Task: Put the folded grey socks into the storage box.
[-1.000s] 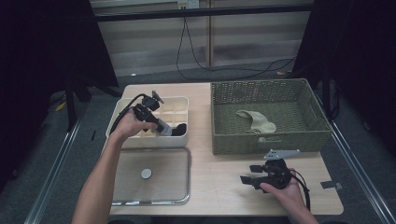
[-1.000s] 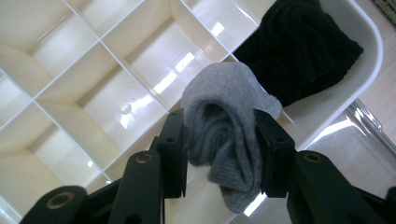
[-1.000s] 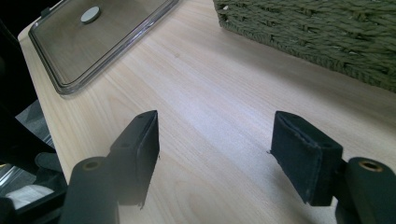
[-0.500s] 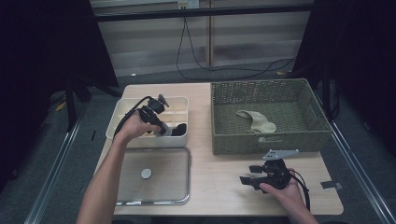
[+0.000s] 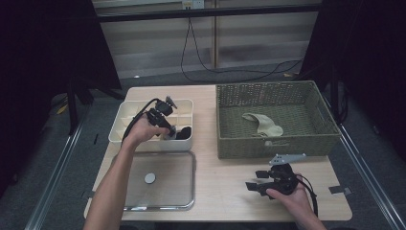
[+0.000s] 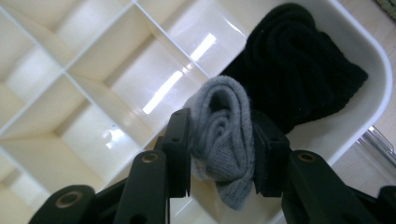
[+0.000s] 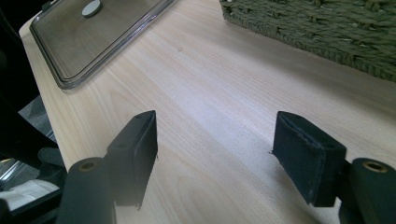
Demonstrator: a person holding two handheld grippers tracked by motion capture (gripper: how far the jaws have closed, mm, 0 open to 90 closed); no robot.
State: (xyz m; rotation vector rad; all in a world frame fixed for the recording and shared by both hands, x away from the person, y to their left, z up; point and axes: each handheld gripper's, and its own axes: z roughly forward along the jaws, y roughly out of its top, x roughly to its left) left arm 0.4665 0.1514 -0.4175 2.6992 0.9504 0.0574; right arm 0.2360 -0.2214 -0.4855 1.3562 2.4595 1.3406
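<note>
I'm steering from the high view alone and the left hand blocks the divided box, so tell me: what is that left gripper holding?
Observer: The left gripper pinches a rolled grey sock between both pads; its jaws have just been closing on it.
Operator: Is anything else in that box?
Observer: A rolled black sock fills the corner compartment of the divided box, right behind the grey one.
Operator: And the neighbouring compartments?
Observer: Those seen in the left gripper view have bare, glossy floors.
Operator: Is the right gripper carrying anything?
Observer: No. The right gripper has its jaws wide apart with bare table between them.
</note>
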